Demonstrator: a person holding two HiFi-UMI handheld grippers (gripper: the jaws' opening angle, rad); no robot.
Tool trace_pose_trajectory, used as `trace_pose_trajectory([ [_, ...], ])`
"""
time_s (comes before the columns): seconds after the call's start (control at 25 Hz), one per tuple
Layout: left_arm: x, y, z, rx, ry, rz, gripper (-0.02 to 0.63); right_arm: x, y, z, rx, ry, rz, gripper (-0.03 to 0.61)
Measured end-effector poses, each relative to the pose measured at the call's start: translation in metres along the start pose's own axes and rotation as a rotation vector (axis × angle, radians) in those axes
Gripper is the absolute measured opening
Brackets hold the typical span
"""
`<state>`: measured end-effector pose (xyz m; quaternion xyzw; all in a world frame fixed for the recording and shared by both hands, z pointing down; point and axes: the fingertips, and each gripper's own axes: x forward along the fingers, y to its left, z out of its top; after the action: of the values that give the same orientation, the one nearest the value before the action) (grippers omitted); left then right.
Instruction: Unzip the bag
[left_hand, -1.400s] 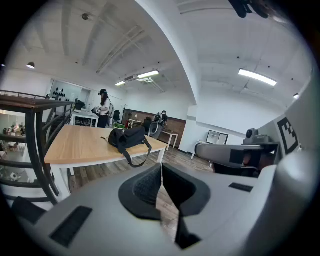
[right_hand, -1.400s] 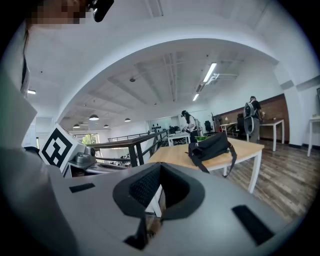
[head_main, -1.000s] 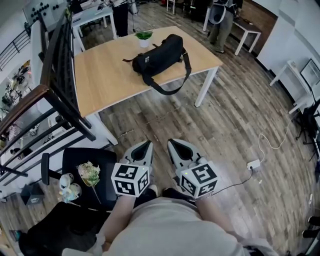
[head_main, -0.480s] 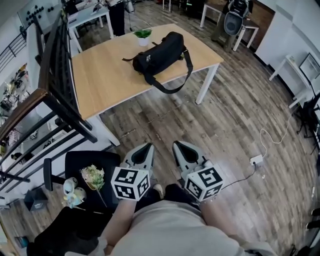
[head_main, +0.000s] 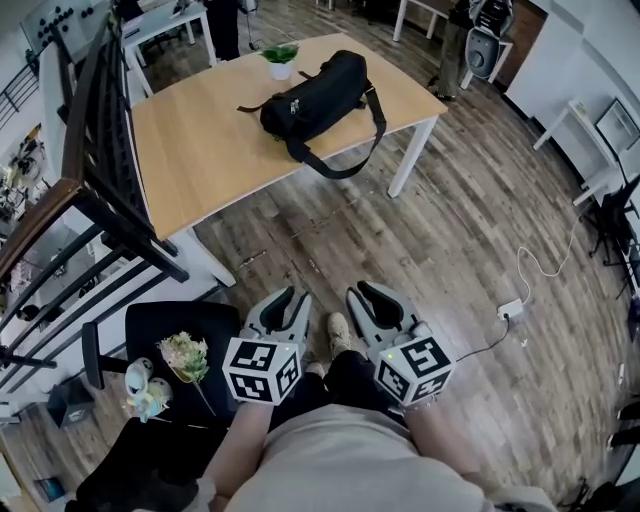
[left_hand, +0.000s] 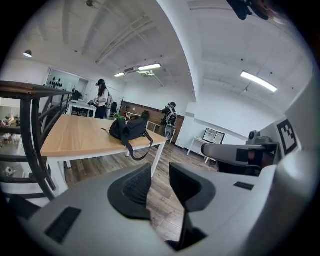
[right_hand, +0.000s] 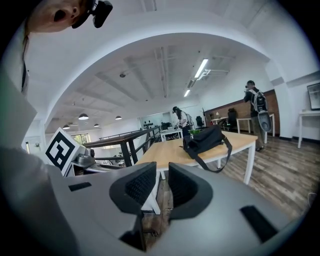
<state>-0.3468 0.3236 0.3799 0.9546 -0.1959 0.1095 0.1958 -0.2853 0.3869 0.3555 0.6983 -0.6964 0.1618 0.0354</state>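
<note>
A black duffel bag (head_main: 315, 95) lies on the wooden table (head_main: 200, 150), its shoulder strap (head_main: 340, 165) hanging over the front edge. It also shows far off as the bag (left_hand: 127, 131) in the left gripper view and the bag (right_hand: 205, 140) in the right gripper view. Both grippers are held close to the person's body, over the floor and well short of the table. The left gripper (head_main: 283, 298) (left_hand: 159, 175) has its jaws opening, with nothing between them. The right gripper (head_main: 372, 293) (right_hand: 162, 182) stands a little open, also with nothing in it.
A small potted plant (head_main: 280, 60) stands behind the bag. A dark metal railing (head_main: 110, 190) runs along the left. A black chair (head_main: 180, 330) with flowers is at the lower left. A white cable and plug (head_main: 510, 310) lie on the floor. People stand at the far desks.
The left gripper's jaws have parted from shut. The view has shifted slightly, and both grippers stay low over the floor.
</note>
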Motion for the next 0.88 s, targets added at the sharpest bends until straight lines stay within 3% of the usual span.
trace_pose_trajectory([
  [0.32, 0.042, 0.025, 0.017, -0.02, -0.002, 0.017, 0.104, 0.051, -0.041, 0.013, 0.002, 0.001, 0.031, 0.074],
  [0.88, 0.17, 0.081, 0.098, -0.001, -0.049, 0.128, 0.104, 0.164, -0.141, 0.09, -0.03, -0.023, 0.14, 0.07],
])
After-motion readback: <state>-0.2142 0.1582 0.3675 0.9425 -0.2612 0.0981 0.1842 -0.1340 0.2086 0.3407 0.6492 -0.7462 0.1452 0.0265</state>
